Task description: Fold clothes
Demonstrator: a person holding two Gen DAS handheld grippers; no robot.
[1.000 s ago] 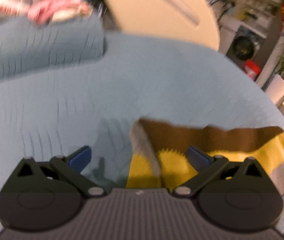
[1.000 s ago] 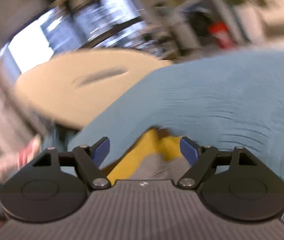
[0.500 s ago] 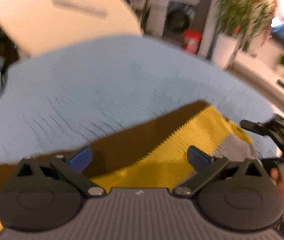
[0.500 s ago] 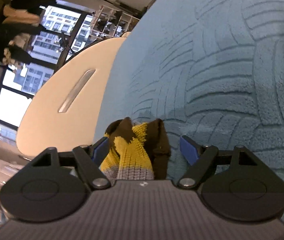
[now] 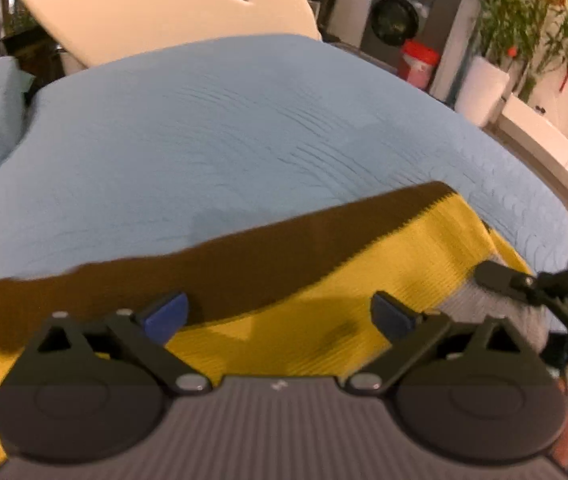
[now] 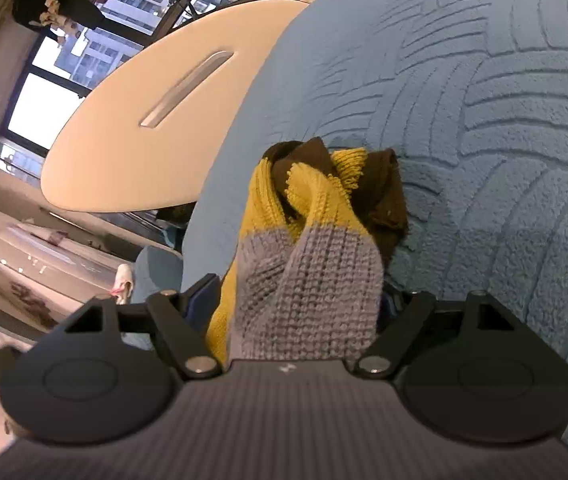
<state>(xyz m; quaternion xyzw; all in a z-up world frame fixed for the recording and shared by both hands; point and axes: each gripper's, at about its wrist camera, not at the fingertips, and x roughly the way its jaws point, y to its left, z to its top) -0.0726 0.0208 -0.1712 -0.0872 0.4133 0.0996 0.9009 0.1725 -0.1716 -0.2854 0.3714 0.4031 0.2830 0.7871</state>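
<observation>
Across the lower half of the left wrist view, the knitted garment (image 5: 323,280) lies spread in bands of brown, yellow and grey on the blue textured cover (image 5: 224,128) of what looks like a bed or cushion. The left gripper (image 5: 280,314) hangs over the yellow band with its blue-tipped fingers (image 5: 164,314) wide apart and nothing between them. At the right edge of that view the right gripper (image 5: 539,286) sits at the grey end of the knit.

In the centre of the right wrist view, the same garment (image 6: 307,248) is bunched into a ridge of grey, yellow and brown that rises out from between the right gripper's (image 6: 299,304) fingers (image 6: 200,296), which are closed on the grey end. The cover (image 6: 503,140) fills the right side of that frame, and a beige oval board (image 6: 156,120) with a slot stands at the upper left.

The step in hand looks like an early one: one end of the knit is gathered and held, while the rest lies flat and unfolded. The next move probably calls for the left fingers to come down and pinch the near edge of the garment, so that both ends are held and the piece can be lifted or carried over itself. The knit is soft and stretchy, so an even pull from both sides would likely keep the fold straight.
</observation>
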